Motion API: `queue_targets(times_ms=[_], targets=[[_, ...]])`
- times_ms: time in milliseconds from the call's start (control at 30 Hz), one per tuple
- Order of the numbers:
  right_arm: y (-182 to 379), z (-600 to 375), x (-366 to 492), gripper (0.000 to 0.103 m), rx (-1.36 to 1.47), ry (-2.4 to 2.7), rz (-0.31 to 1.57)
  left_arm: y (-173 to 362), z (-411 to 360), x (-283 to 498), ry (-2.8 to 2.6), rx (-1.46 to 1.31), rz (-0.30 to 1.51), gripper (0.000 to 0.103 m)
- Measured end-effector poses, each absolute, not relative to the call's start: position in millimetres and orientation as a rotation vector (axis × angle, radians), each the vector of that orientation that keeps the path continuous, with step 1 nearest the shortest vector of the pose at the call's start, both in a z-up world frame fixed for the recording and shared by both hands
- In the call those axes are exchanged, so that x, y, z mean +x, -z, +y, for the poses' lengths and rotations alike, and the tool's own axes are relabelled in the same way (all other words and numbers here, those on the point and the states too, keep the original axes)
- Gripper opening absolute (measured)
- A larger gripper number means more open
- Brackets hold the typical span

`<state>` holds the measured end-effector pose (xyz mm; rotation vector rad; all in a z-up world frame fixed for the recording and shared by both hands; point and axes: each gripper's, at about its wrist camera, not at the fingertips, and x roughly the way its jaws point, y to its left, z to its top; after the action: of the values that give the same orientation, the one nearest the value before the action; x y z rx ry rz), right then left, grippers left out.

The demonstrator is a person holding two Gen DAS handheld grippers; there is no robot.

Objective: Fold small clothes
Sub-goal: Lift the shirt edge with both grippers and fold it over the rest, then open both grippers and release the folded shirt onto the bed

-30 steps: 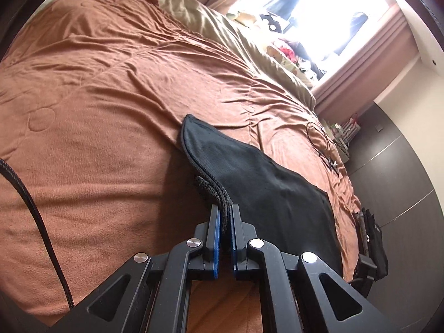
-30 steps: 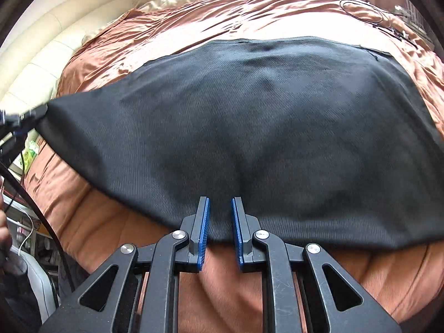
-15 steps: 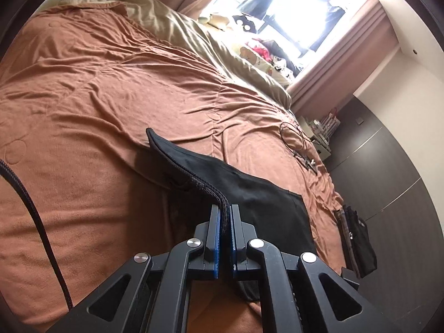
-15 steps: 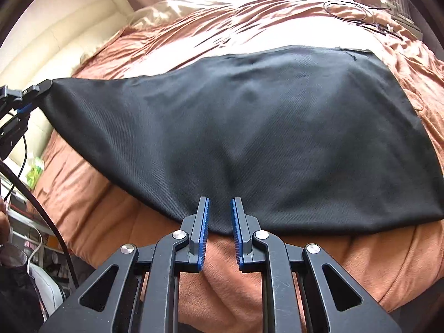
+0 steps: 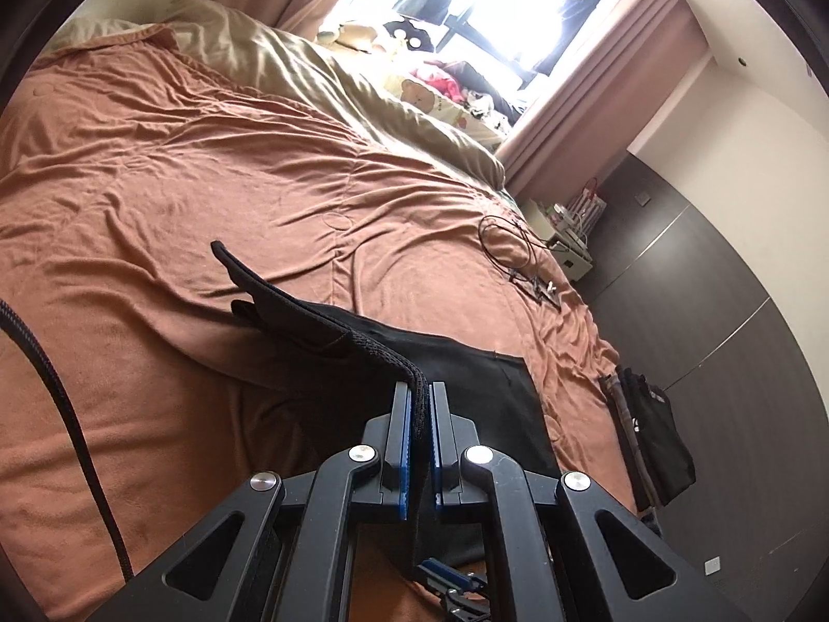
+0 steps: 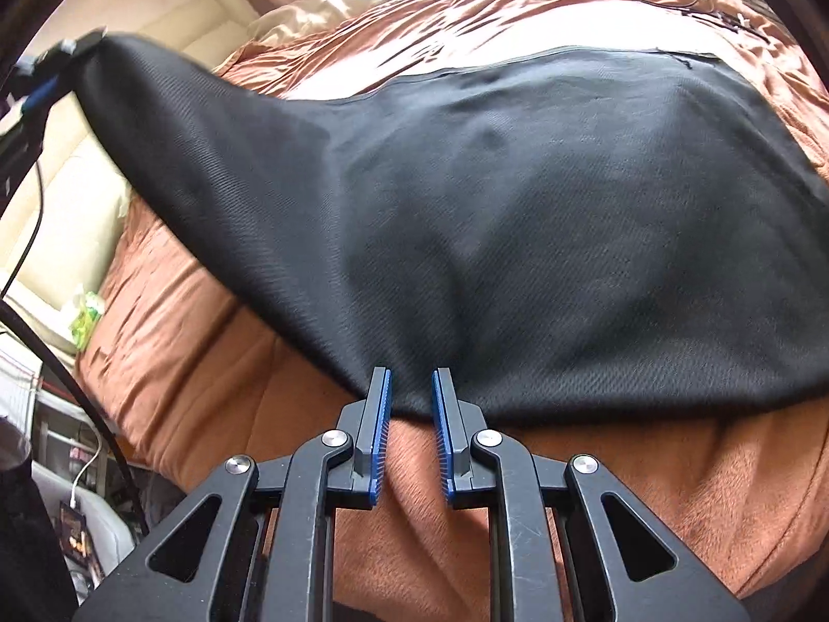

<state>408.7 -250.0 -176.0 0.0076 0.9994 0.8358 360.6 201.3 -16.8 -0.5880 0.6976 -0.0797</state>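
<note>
A black garment (image 6: 544,217) lies spread on the brown blanket (image 6: 217,363). My left gripper (image 5: 420,389) is shut on its ribbed hem (image 5: 383,352) and holds that corner lifted off the bed. From there the cloth slopes down to the flat part (image 5: 466,378). In the right wrist view the left gripper (image 6: 57,57) shows at the upper left with the raised corner. My right gripper (image 6: 410,376) sits at the near edge, its jaws narrowly apart with the hem between the tips, holding that corner down on the bed. Its blue tips (image 5: 451,578) also show low in the left wrist view.
The bed carries a beige duvet (image 5: 331,83) and soft toys (image 5: 430,93) by the bright window. A thin black cable (image 5: 513,243) lies on the blanket to the right. A dark bag (image 5: 647,435) stands on the floor beside the dark wardrobe. My tether cable (image 5: 62,399) hangs at left.
My left gripper has lifted the garment's corner higher and carried it across, so more cloth hangs free of the bed. The right gripper has stayed at the near hem.
</note>
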Motion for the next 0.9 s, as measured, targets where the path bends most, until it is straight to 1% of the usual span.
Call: queue_targets(times_ms=[400, 467, 533, 600, 900], targets=[[150.0, -324.0, 428.2, 0.014, 0.124, -0.776, 0.938, 4.4, 131.2, 385.0, 0.191, -0.505, 0.727, 0.006], [146.1, -338.5, 430.1, 0.021, 0.136, -0.761, 0.927, 4.8, 118.2, 387.3, 0.209, -0.493, 0.735, 0.006], [143.5, -352.4, 428.7, 0.042, 0.151, -0.753, 0.912, 6.3, 105.5, 391.6, 0.228, -0.485, 0.748, 0.006], [140.3, -369.4, 427.5, 0.051, 0.170, -0.741, 0.885, 7.9, 90.7, 395.8, 0.244, -0.473, 0.760, 0.006], [138.6, -432.4, 433.5, 0.051, 0.245, -0.727, 0.855, 18.2, 24.7, 413.9, 0.309, -0.406, 0.814, 0.006]])
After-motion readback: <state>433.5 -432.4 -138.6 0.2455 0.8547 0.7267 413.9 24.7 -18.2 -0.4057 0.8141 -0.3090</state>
